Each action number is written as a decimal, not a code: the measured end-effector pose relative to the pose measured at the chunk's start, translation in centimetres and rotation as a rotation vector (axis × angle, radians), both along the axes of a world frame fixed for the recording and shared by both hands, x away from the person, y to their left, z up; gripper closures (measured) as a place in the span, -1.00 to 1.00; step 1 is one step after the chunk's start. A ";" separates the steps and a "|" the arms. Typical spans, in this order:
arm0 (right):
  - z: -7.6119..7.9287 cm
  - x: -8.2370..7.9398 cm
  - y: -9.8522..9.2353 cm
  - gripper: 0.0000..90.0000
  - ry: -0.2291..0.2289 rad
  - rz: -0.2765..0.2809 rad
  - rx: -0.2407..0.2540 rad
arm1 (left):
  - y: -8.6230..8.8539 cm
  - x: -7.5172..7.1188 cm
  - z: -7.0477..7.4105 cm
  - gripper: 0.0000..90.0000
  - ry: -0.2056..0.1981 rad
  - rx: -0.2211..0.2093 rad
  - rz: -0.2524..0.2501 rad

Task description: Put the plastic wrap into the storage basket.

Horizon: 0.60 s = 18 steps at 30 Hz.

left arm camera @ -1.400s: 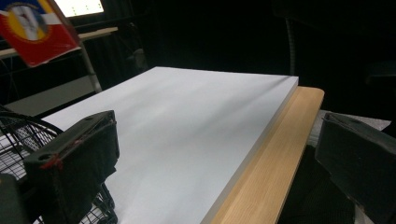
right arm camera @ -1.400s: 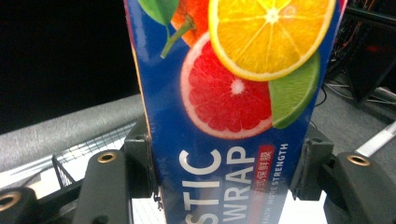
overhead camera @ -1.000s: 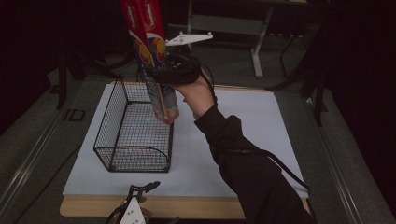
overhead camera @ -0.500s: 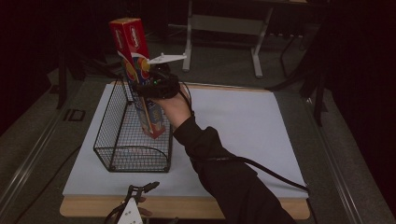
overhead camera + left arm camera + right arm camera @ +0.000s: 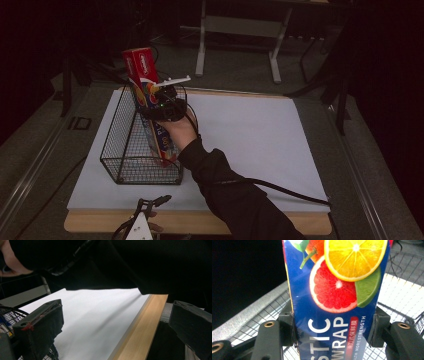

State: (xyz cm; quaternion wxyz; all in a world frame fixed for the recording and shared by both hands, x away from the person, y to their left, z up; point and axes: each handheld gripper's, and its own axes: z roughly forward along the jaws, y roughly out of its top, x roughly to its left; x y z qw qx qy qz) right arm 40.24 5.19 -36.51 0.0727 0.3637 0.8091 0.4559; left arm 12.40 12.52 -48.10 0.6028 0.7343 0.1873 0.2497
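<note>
Placing step: right gripper jaws clamped on plastic wrap box, lower end inside wire basket. Left gripper jaws apart, empty. Next: seat box, release.

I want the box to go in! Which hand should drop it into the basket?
Right. The right gripper already clamps the tall blue plastic-wrap box inside the black wire basket; the left gripper waits open at the table edge.

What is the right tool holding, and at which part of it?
The right tool holds the plastic wrap box by its two long narrow sides, around mid-length.
</note>
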 end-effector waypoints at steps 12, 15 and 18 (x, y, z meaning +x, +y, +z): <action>-2.6 0.7 0.8 -0.12 0.008 -0.056 -0.044 | 0.1 0.1 0.0 -1.00 0.003 -0.002 -0.005; -2.6 0.8 1.1 -0.12 0.009 -0.055 -0.052 | 0.1 0.1 0.0 -1.00 0.002 0.000 -0.006; -2.8 1.2 1.4 -0.12 0.010 -0.054 -0.055 | 0.0 0.1 0.0 -1.00 0.001 -0.001 -0.007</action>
